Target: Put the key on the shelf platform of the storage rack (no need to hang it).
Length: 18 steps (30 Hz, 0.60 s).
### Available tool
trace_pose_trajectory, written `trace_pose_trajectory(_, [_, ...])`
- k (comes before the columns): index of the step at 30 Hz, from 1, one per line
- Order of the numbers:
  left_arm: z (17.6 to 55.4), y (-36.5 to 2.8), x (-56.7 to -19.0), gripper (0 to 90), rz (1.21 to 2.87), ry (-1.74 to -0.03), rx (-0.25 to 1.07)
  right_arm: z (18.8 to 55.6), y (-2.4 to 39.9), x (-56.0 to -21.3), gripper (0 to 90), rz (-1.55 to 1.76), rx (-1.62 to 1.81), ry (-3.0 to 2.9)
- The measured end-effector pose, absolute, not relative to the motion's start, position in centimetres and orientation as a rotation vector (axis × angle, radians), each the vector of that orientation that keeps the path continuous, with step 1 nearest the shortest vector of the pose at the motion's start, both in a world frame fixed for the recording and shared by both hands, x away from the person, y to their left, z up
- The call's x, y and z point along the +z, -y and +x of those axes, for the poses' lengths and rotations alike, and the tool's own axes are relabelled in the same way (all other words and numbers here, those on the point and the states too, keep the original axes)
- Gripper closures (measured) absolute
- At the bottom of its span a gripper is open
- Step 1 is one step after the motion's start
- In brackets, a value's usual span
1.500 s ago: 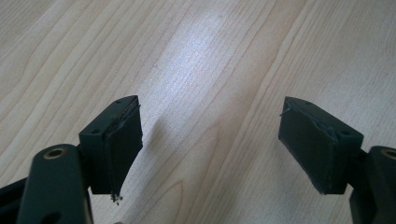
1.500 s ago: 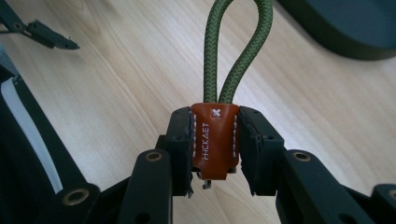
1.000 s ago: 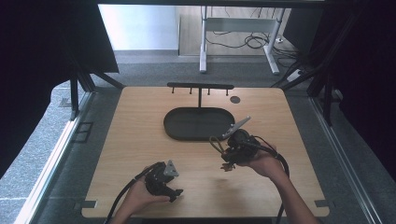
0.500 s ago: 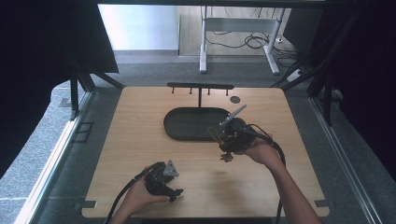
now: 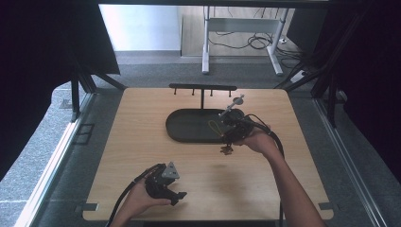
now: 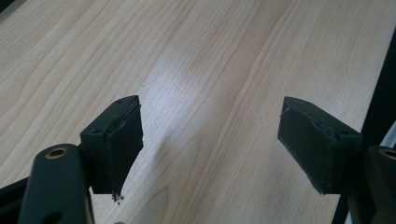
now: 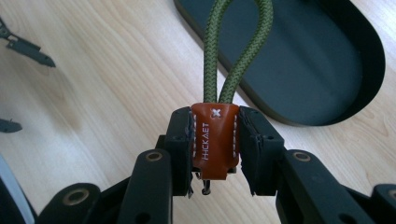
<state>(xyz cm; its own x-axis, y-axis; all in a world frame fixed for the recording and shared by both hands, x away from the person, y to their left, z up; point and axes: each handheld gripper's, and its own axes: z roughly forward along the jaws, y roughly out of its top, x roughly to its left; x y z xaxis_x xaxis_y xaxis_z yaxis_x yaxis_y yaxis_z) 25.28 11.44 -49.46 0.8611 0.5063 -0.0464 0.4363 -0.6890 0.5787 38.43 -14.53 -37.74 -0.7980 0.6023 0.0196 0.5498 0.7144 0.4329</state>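
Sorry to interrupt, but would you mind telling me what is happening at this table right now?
A person works with a tool in each hand at a wooden table. The right tool is shut on the brown leather tab of a keychain with a green cord loop, holding it near the edge of the black oval tray; something small dangles beneath it. A black hook rack stands behind the tray. The left tool is open over bare wood.

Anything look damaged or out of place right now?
Yes, slightly: the left gripper has frayed black pad edges, with crumbs hanging off one corner. The brown leather keychain tab with its green cord loop sits straight in the right gripper.
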Motion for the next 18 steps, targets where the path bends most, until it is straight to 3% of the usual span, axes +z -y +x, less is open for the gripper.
trace_pose_trajectory(18, [25.4,-11.7,-49.4,23.3,2.435,-0.698,0.161,41.6,12.9,-37.1,66.5,0.972,0.613,-2.792])
